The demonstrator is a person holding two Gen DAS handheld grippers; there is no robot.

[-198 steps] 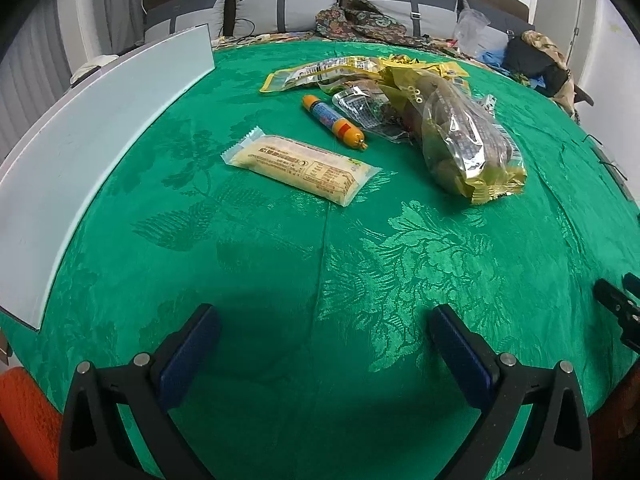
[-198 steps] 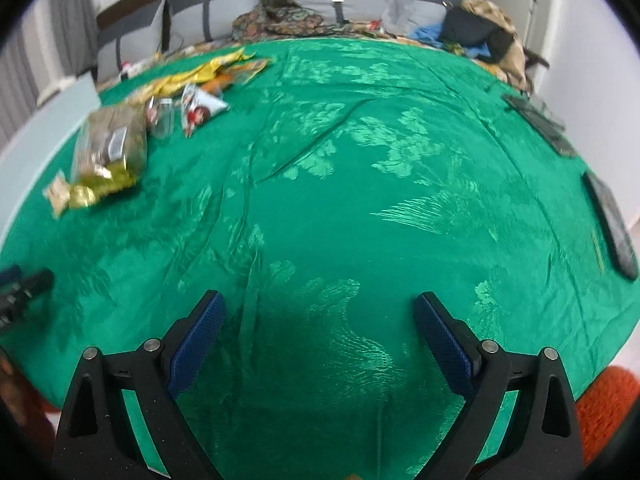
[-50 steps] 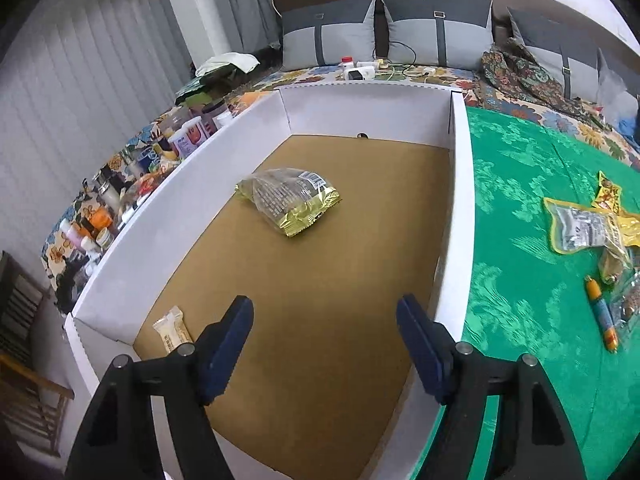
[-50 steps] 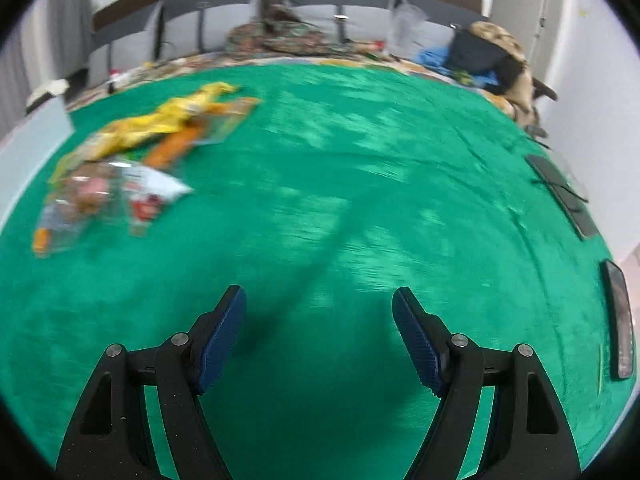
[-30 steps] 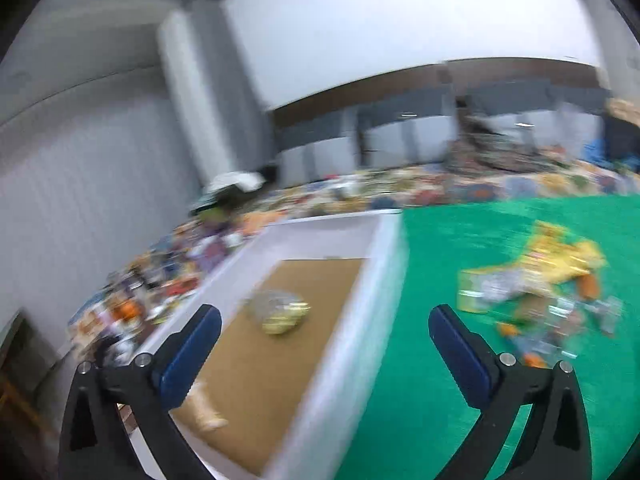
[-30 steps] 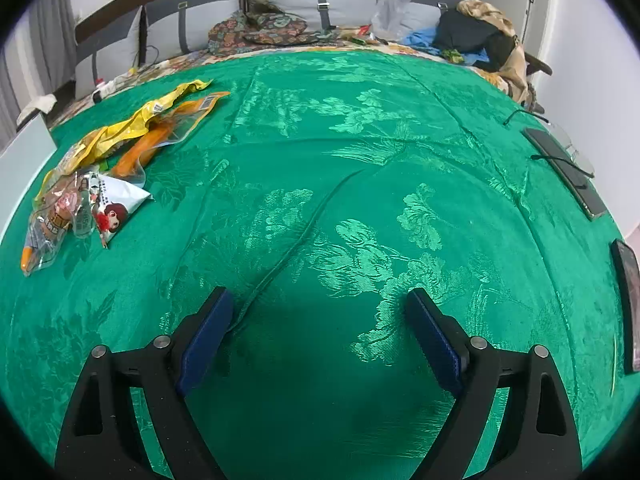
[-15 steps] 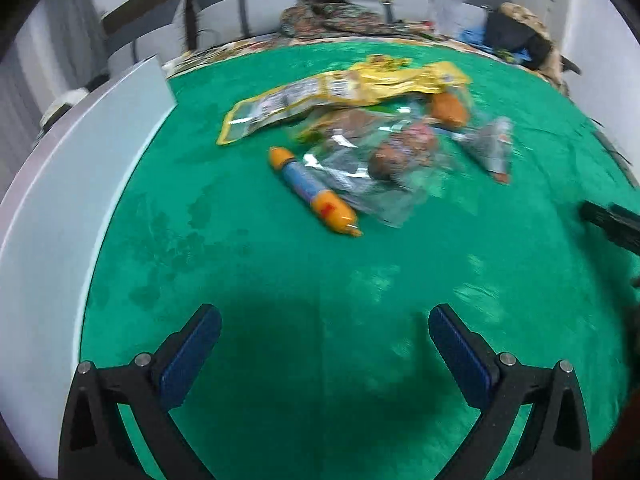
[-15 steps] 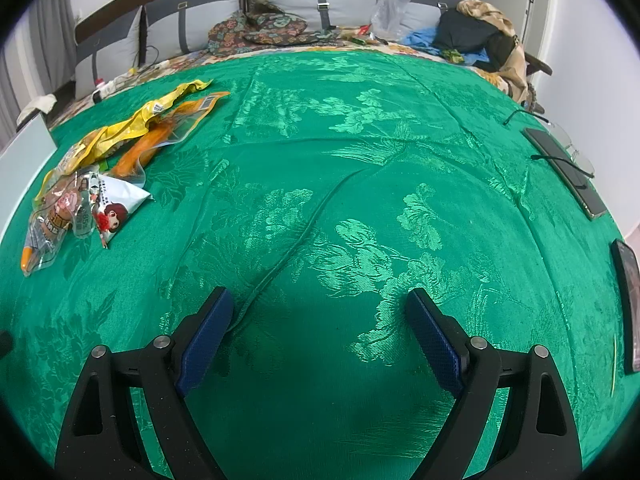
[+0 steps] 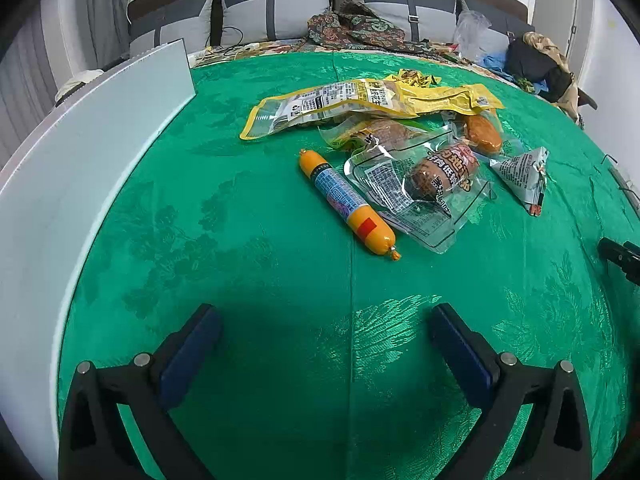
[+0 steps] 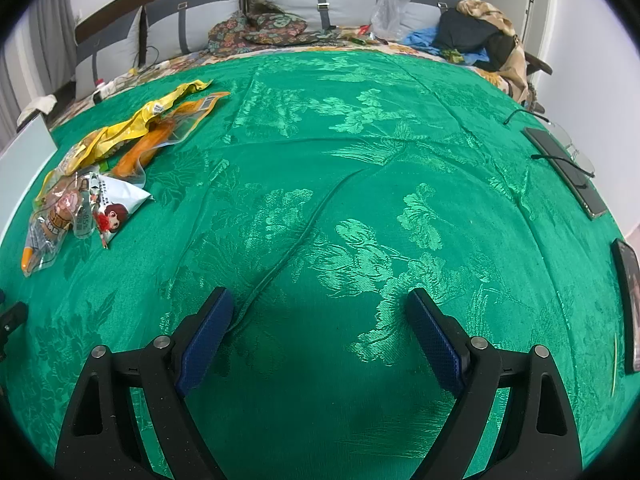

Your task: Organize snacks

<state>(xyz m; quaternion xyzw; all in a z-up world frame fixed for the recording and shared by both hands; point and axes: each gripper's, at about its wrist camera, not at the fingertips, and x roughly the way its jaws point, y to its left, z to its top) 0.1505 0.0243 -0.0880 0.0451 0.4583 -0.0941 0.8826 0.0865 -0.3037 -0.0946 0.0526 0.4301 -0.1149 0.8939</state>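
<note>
Across the green patterned tablecloth [image 9: 248, 264], a white box wall [image 9: 80, 168] runs along the left edge, and the snacks lie in a loose heap beyond the left gripper [image 9: 324, 344], whose jaws stand wide apart over bare cloth. Largest in the heap is a long yellow packet [image 9: 360, 100]; nearer sits a clear pouch [image 9: 420, 196] holding a brown roll, then an orange sausage stick [image 9: 346, 204] just beside it. Well apart from the heap, the right gripper [image 10: 320, 328] hovers with jaws spread and nothing between them.
</note>
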